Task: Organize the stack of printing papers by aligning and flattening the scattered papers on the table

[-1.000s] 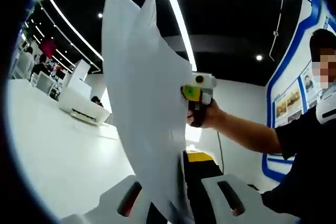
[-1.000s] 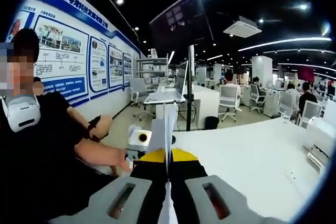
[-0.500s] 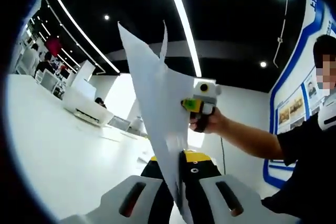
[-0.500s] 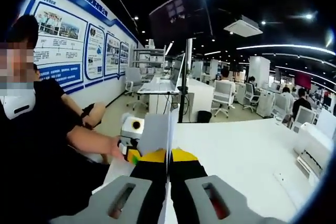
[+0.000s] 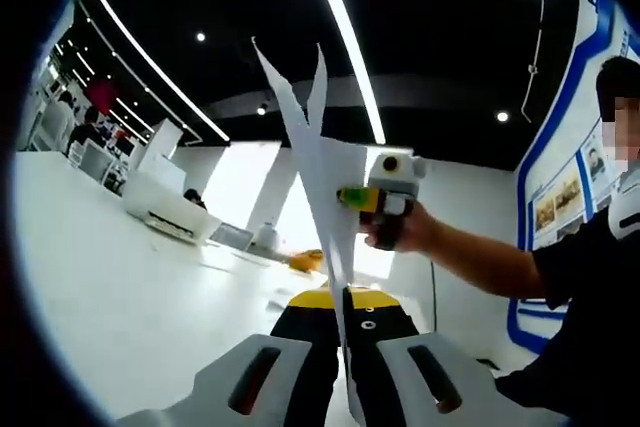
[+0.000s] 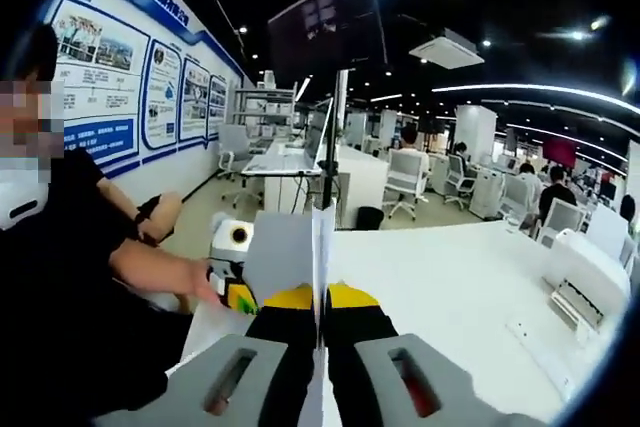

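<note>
**Both grippers pinch paper sheets held edge-on in the air**

Left gripper point(image 5: 342, 347): jaws closed on the printing papers point(image 5: 318, 172), sheets rising straight up from between them, seen nearly edge-on, top corners splayed into two points. Right gripper point(image 6: 322, 332): jaws clamped on the same papers point(image 6: 290, 252), one sheet face fanned out to the left of the jaws. Each gripper shows beyond the sheets in the other's view, held by a person's hand point(image 5: 405, 232). Below and past the jaws, white table point(image 5: 110, 277); farther off, a white printer-like machine point(image 5: 165, 209), then office desks and chairs point(image 6: 405, 177).

Risks, as a judgement: sheets aren't flush, so tapping them down now could crease the splayed corners; a loose inner sheet could slip out if either pinch eases; pulling the grippers apart could tear.

Hard to tell: sheet count, lower paper edges hidden by jaws, whether more paper lies on the table.
</note>
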